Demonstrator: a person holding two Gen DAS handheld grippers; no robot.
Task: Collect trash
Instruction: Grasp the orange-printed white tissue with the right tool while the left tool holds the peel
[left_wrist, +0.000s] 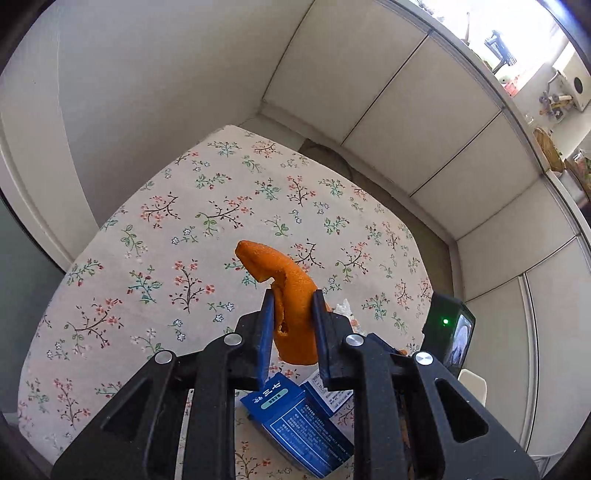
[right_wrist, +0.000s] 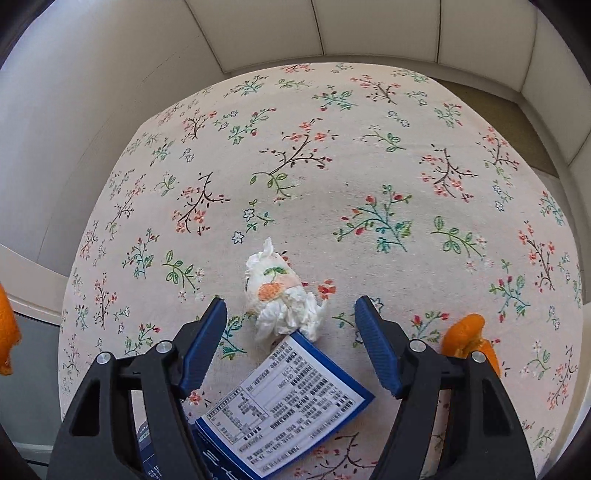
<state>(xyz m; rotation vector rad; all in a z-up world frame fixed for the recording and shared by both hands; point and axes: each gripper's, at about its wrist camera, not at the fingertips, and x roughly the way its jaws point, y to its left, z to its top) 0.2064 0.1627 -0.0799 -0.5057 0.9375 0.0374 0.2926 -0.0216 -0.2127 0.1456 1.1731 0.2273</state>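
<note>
My left gripper (left_wrist: 291, 299) is shut on a curled orange peel (left_wrist: 284, 284) and holds it above the floral tablecloth (left_wrist: 184, 229). That peel shows at the left edge of the right wrist view (right_wrist: 5, 332). My right gripper (right_wrist: 290, 306) is open and empty, its jaws to either side of a crumpled white tissue (right_wrist: 280, 295) on the cloth. A blue and white carton (right_wrist: 284, 406) lies flat just below the tissue, also in the left wrist view (left_wrist: 299, 421). Another orange peel (right_wrist: 467, 338) lies on the cloth behind the right finger.
The table stands in a corner of white walls (left_wrist: 147, 92) and cabinet panels (left_wrist: 424, 122). The other gripper's black camera body with a green light (left_wrist: 447, 332) is at the right of the left wrist view. A cluttered shelf (left_wrist: 546, 103) runs above the cabinets.
</note>
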